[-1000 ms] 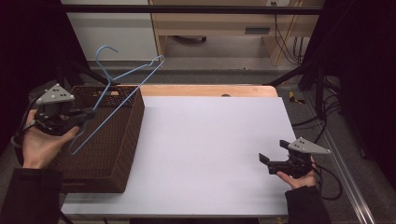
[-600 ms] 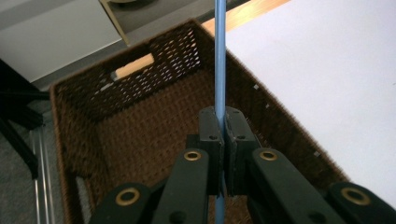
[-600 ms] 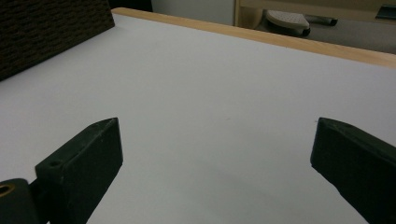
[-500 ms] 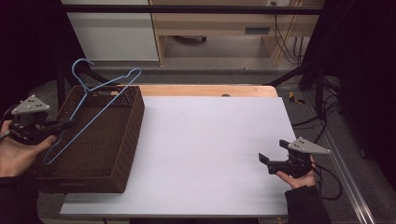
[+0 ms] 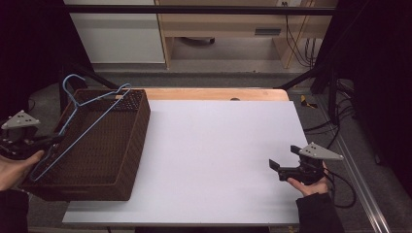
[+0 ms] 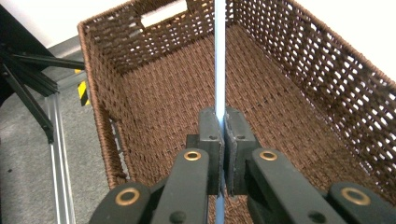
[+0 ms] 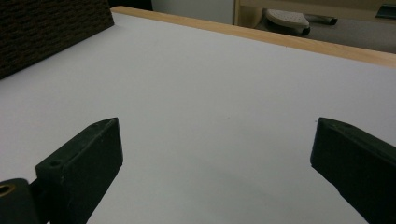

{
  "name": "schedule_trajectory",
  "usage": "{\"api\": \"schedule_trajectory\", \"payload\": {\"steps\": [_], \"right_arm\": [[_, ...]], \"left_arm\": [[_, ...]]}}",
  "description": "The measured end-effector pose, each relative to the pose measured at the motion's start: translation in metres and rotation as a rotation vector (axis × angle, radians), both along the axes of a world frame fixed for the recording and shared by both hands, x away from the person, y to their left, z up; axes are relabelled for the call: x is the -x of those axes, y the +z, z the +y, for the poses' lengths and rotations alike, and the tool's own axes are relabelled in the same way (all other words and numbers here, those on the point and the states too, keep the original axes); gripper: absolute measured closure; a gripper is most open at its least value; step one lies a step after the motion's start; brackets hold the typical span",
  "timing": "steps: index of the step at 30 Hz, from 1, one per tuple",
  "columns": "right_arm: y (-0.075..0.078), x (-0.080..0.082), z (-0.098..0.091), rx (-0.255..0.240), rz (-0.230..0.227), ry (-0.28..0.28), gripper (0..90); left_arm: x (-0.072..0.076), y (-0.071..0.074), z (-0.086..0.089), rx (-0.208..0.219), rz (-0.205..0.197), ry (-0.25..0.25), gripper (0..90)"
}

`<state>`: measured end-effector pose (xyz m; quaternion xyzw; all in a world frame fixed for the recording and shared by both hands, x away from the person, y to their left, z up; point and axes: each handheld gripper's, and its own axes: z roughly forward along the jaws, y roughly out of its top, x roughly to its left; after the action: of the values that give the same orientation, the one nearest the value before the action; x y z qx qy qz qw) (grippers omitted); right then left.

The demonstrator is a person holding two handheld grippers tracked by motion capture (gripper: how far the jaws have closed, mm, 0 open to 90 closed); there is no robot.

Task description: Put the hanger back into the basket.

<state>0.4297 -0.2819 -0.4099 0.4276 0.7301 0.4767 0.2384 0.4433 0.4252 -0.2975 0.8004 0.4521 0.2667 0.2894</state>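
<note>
At the left edge of the high view, the left gripper (image 5: 46, 141) is clenched on a blue wire hanger (image 5: 82, 124), which slants over the open brown basket (image 5: 138, 131), hook at the far rim. Not yet laid inside. Lower right, the right gripper (image 5: 273, 165) rests released.

White tabletop (image 5: 218, 155) fills centre of high view, light wood edge strip (image 5: 214, 93) along its far side. Beyond it, grey floor (image 5: 209, 80) across upper middle. White cabinet (image 5: 116, 36) upper left of frame; light wood furniture (image 5: 228, 29) upper centre, pale object in its open lower space. Black cables (image 5: 294, 43) hang upper right. Black metal frame bar (image 5: 194, 9) along top, black struts at both sides. Aluminium rail (image 5: 362, 187) lower right. Side margins dark; lighting dim, brightest on tabletop.
</note>
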Motion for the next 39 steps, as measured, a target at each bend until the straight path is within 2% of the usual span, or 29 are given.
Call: {"api": "schedule_trajectory", "payload": {"steps": [8, 15, 17, 25, 27, 30, 34, 35, 36, 39], "right_arm": [[0.0, 0.0, 0.0, 0.004, 0.0, 0.004, 3.1], [-0.001, -0.001, 0.001, 0.004, 0.002, 0.005, 3.0], [-0.001, -0.001, 0.001, 0.003, 0.003, 0.004, 3.0], [-0.001, 0.0, 0.001, 0.004, 0.003, 0.006, 3.0], [-0.001, 0.0, 0.001, 0.004, 0.003, 0.006, 3.0], [-0.001, 0.0, 0.0, 0.005, 0.002, 0.006, 3.0], [-0.001, 0.0, 0.0, 0.005, 0.001, 0.007, 3.0], [0.0, 0.0, 0.0, 0.005, 0.001, 0.007, 3.0], [0.0, 0.0, 0.0, 0.004, 0.001, 0.007, 3.0], [-0.001, 0.0, 0.0, 0.004, 0.002, 0.007, 3.0]], "left_arm": [[-0.007, -0.018, -0.004, -0.014, 0.029, -0.023, 87.4], [-0.016, -0.042, -0.017, -0.003, 0.051, -0.036, 87.4], [-0.019, -0.049, -0.02, -0.013, 0.074, -0.046, 87.4], [-0.029, -0.071, -0.033, -0.053, 0.108, -0.033, 87.3], [-0.03, -0.073, -0.036, -0.082, 0.113, -0.023, 87.3], [-0.031, -0.073, -0.037, -0.096, 0.12, -0.016, 87.1], [-0.032, -0.073, -0.036, -0.075, 0.137, 0.002, 85.6], [-0.032, -0.073, -0.035, -0.073, 0.15, -0.001, 82.4], [-0.031, -0.072, -0.035, -0.066, 0.145, 0.007, 78.9], [-0.026, -0.065, -0.033, -0.044, 0.123, 0.003, 75.8]]}}
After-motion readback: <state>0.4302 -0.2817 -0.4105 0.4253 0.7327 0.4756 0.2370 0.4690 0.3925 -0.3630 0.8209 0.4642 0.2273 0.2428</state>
